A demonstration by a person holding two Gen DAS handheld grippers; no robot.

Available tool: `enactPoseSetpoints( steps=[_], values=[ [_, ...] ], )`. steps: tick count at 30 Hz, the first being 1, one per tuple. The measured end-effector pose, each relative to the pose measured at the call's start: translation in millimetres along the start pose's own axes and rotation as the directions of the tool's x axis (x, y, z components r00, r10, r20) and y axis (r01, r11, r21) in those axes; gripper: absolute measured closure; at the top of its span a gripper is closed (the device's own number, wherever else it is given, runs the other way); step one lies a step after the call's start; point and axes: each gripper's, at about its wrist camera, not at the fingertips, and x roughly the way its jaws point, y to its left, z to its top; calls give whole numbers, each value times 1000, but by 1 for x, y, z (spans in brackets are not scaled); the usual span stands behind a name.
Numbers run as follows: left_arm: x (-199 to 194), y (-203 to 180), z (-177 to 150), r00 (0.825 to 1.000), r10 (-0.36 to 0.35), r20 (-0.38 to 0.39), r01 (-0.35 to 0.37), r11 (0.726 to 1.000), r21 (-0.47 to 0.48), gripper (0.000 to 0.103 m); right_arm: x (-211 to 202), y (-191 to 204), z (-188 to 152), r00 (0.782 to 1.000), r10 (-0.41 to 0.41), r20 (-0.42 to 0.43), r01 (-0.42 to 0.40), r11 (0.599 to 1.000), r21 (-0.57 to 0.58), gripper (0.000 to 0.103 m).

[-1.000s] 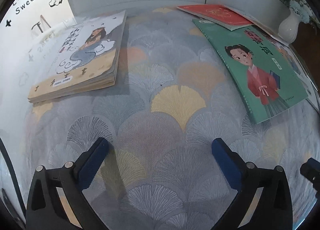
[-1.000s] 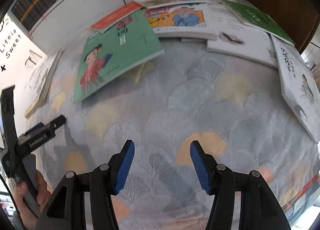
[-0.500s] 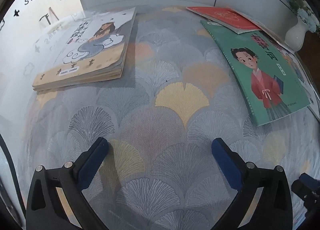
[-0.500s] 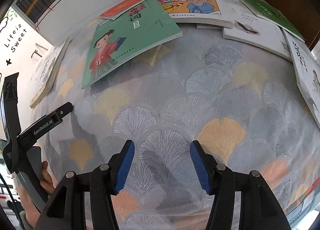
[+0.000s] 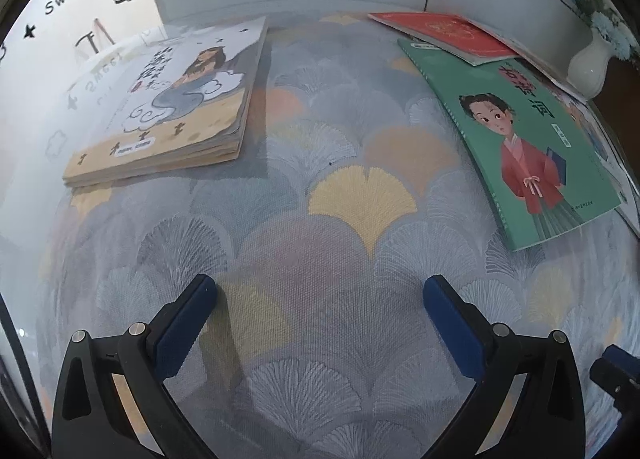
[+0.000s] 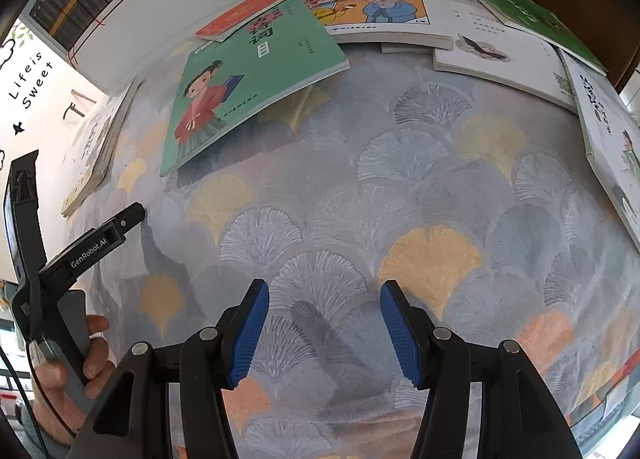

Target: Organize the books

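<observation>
The green book (image 5: 516, 139) lies flat on the tablecloth (image 5: 320, 219), its long axis running from the far wall toward the cameras. In the left wrist view the title end points away to the wall and the cover figure's feet point toward the near edge. Its far corner is tucked under a thin red book (image 5: 444, 33). Well to the left of the green book, across a bare stretch of cloth, a small stack of books (image 5: 168, 115) rests with its tan spine edge facing the camera. To the right of the green book in the right wrist view, more books spread out: one with a cartoon old man (image 6: 380, 15), a white one (image 6: 500, 59), and a dark green one (image 6: 532, 19). A white vase (image 5: 588, 63) stands beyond them.

The left gripper (image 5: 320, 315) hovers over the cloth with its blue pads wide apart, empty. The right gripper (image 6: 320, 323) is held at a narrower gap, also empty.

Compared with a second ago, the green book sits lower and larger in the right wrist view, and the left view has tilted slightly upward.

The cloth is woven, patterned with grey, yellow and orange fan shapes. The book covers look glossy and thin.
</observation>
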Motion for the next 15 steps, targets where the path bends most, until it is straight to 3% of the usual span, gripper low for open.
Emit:
enactPoseSetpoints(
  steps=[7, 11, 15],
  values=[
    [-9, 4, 5, 1000, 16, -17, -16, 999, -27, 1, -9, -9, 5, 1000, 16, 25, -16, 1000, 24, 47],
    [-36, -2, 19, 996, -58, 63, 57, 998, 8, 0, -27, -15, 18, 996, 42, 79, -45, 999, 31, 47],
    [-61, -13, 40, 979, -158, 130, 153, 987, 49, 0, -38, -18, 37, 992, 53, 118, -58, 998, 38, 47]
  ],
)
